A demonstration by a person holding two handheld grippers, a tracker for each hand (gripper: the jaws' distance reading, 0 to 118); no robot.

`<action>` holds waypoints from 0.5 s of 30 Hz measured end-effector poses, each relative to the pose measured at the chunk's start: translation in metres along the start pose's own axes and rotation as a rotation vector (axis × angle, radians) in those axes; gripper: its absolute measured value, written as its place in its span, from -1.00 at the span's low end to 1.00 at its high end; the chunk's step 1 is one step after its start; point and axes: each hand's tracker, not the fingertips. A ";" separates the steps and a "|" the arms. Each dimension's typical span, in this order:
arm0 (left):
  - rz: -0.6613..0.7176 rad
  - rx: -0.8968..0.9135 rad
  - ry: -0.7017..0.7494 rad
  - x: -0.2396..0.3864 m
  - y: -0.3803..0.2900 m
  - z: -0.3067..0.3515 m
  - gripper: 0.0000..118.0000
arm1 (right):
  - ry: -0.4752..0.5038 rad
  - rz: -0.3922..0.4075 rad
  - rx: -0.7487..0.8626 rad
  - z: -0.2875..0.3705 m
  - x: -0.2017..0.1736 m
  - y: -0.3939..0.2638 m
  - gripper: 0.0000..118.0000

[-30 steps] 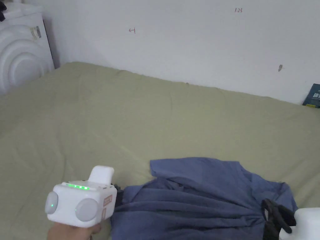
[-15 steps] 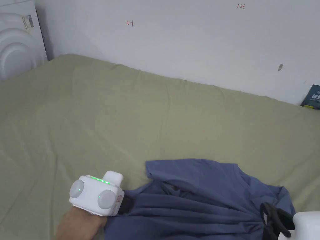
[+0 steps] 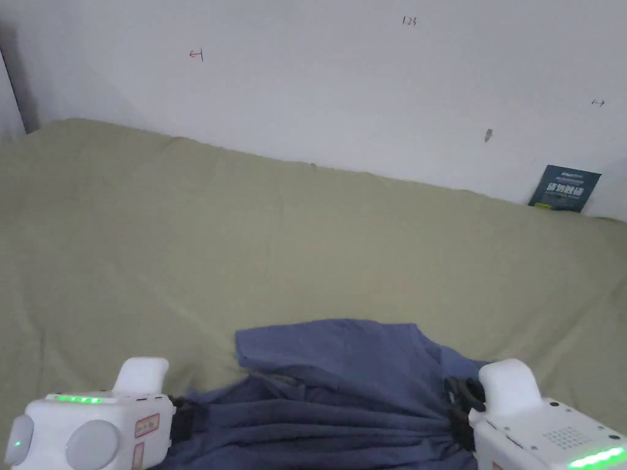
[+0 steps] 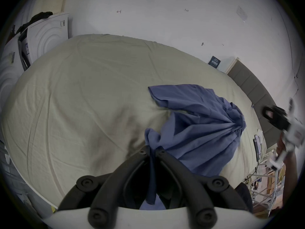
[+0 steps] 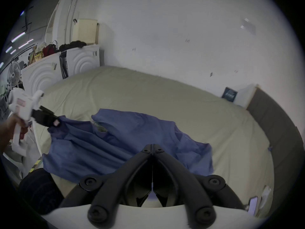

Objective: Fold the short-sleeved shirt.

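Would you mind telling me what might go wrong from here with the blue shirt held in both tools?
The shirt hangs bunched in pleats between the left tool and right tool; laid down so, it may crease. The right tool pinches only a thin edge, which may slip. The part lying on the bed may drag.

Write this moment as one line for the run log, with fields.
left gripper: shut on blue shirt | right gripper: shut on blue shirt | shirt: bunched, stretched between both, partly on bed | fold: not yet made
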 end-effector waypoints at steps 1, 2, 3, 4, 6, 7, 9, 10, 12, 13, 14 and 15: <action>-0.002 0.002 -0.008 0.002 0.000 0.002 -0.96 | 0.023 0.000 -0.023 -0.022 0.005 0.007 -0.81; -0.009 0.005 -0.008 0.004 0.000 0.000 -0.96 | 0.044 0.004 -0.050 -0.046 0.011 0.016 -0.59; -0.013 0.010 -0.003 0.005 0.001 0.000 -0.96 | 0.071 0.011 -0.075 -0.071 0.015 0.025 -0.29; -0.016 0.011 -0.001 0.005 0.001 0.000 -0.96 | 0.087 0.020 -0.097 -0.089 0.019 0.033 0.26; 0.003 0.019 0.002 0.004 0.003 -0.001 -0.96 | 0.056 0.048 -0.170 -0.136 0.023 0.051 0.89; 0.012 0.014 -0.005 0.004 0.004 -0.002 -0.96 | 0.038 0.082 -0.207 -0.160 0.024 0.059 0.96; 0.021 0.016 -0.005 0.004 0.005 0.000 -0.96 | 0.021 0.103 -0.216 -0.201 0.030 0.066 0.96; 0.025 0.014 -0.006 0.003 0.006 -0.001 -0.96 | 0.030 0.104 -0.225 -0.218 0.031 0.073 0.96; 0.030 0.014 -0.001 0.002 0.005 0.002 -0.96 | 0.036 0.097 -0.310 -0.250 0.035 0.079 0.96; 0.031 0.009 -0.003 0.001 0.006 0.003 -0.96 | 0.032 0.097 -0.313 -0.263 0.036 0.081 0.96; 0.038 0.009 0.001 -0.001 0.006 0.003 -0.96 | 0.041 0.100 -0.308 -0.272 0.034 0.086 0.96; 0.043 0.012 0.004 -0.004 0.006 0.004 -0.96 | 0.045 0.107 -0.313 -0.280 0.032 0.089 0.96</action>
